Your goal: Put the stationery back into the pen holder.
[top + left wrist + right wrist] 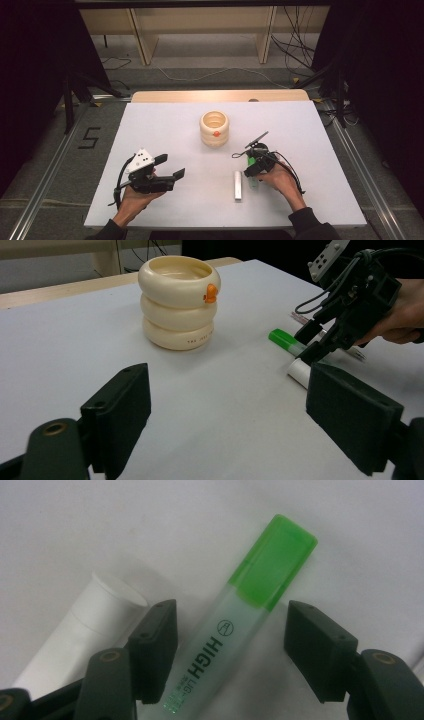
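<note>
Right tongs straddling the green highlighter

From above, my left tongs (169, 167) are hovering apart over the bench (150, 130). Through them, the cream ring pot (178, 301) is standing ahead. My right tongs (230, 645) are gaping around the highlighter (240, 625), white tube (80, 630) alongside.

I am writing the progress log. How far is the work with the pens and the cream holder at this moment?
Nothing looks done: the holder appears to hold no pens, as far as the high view shows. In hand: the right gripper, jaws open, straddles the green highlighter lying on the table. Probably left: gripping it, moving it, then the white tube. The left gripper waits open.
</note>
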